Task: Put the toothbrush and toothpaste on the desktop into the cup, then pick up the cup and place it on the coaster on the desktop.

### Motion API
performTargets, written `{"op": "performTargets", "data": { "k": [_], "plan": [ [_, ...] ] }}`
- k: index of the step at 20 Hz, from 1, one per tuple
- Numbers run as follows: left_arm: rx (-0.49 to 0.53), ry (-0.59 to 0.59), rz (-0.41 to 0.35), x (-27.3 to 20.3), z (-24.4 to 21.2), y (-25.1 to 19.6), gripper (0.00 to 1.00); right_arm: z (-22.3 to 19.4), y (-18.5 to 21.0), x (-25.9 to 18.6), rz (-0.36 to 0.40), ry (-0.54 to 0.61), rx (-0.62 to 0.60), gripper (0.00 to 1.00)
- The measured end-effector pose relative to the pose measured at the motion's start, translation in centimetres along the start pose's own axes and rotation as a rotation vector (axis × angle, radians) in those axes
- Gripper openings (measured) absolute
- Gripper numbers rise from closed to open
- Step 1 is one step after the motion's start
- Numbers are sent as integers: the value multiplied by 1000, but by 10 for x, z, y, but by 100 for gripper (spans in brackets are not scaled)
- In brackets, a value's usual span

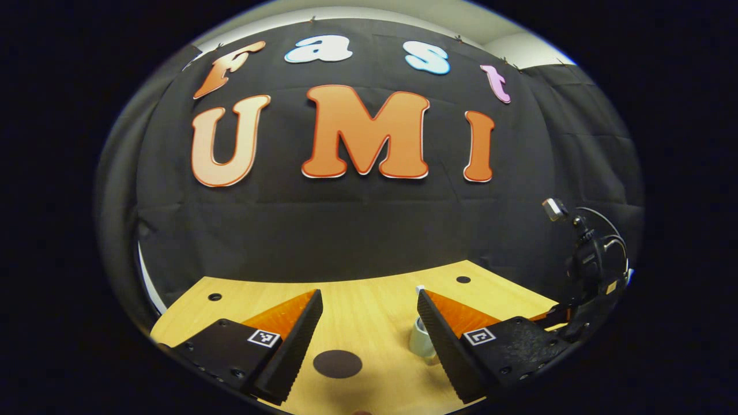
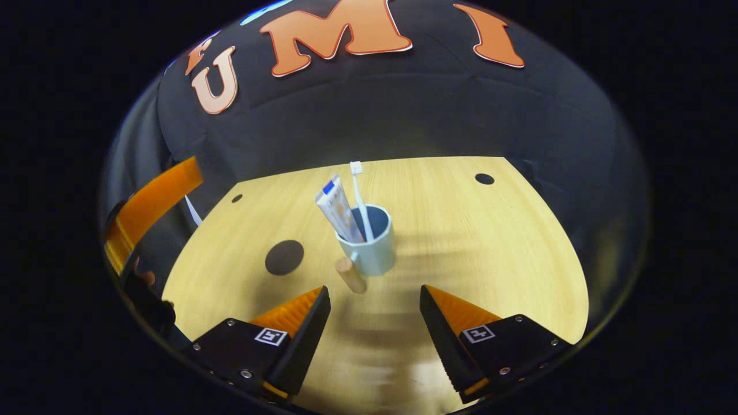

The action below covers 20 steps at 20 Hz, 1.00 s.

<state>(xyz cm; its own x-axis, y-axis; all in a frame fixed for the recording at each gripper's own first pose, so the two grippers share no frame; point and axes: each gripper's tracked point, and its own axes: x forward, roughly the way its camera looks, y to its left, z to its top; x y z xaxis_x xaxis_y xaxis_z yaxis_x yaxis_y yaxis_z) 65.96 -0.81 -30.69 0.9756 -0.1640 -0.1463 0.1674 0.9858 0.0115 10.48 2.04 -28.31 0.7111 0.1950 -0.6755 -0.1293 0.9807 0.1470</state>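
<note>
A pale blue-green cup [image 2: 373, 245] with a wooden handle [image 2: 350, 275] stands upright on the wooden desktop [image 2: 490, 253]. The white toothbrush [image 2: 360, 196] and the toothpaste tube [image 2: 337, 208] stand inside it, leaning left. A dark round coaster [image 2: 284, 257] lies flat to the cup's left, apart from it. My right gripper [image 2: 375, 300] is open, just short of the cup, nothing between its fingers. My left gripper [image 1: 369, 314] is open above the desktop; the coaster [image 1: 337, 363] lies between its fingers, and the cup [image 1: 421, 340] peeks from behind its right finger.
Small dark holes [image 2: 484, 178] mark the desktop near its far corners. The other gripper and its cables [image 1: 594, 271] hang at the right of the left gripper view. An orange finger [image 2: 153, 204] of the left gripper shows at the left of the right gripper view.
</note>
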Motion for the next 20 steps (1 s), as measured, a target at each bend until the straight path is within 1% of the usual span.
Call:
{"op": "performTargets", "data": {
  "k": [4, 9, 10, 12, 14, 15, 16, 17, 18, 19, 20],
  "plan": [
    [16, 45, 63, -24, -11, 36, 99, 8, 18, 27, -21, 33, 56, 93],
    [19, 81, 135, -45, -20, 70, 99, 10, 26, 59, -94, 108, 21, 88],
    [14, 84, 150, -50, -19, 76, 99, 8, 27, 65, -103, 130, 22, 88],
    [11, 87, 172, -56, -20, 88, 99, 0, 21, 72, -150, 194, 13, 86],
    [12, 100, 183, -59, -23, 95, 99, -5, 21, 81, -166, 234, 12, 81],
    [10, 107, 191, -60, -24, 98, 99, -6, 21, 84, -172, 254, 19, 81],
    [6, 113, 196, -62, -27, 100, 99, -8, 20, 88, -184, 271, 28, 73],
    [3, 119, 203, -62, -28, 103, 99, -11, 17, 91, -201, 288, 36, 67],
    [2, 124, 206, -63, -30, 104, 99, -12, 14, 92, -217, 305, 46, 64],
    [3, 130, 211, -64, -30, 106, 99, -14, 10, 94, -230, 326, 58, 55],
    [4, 132, 214, -64, -30, 108, 99, -18, 10, 95, -233, 355, 81, 49]
  ]
}}
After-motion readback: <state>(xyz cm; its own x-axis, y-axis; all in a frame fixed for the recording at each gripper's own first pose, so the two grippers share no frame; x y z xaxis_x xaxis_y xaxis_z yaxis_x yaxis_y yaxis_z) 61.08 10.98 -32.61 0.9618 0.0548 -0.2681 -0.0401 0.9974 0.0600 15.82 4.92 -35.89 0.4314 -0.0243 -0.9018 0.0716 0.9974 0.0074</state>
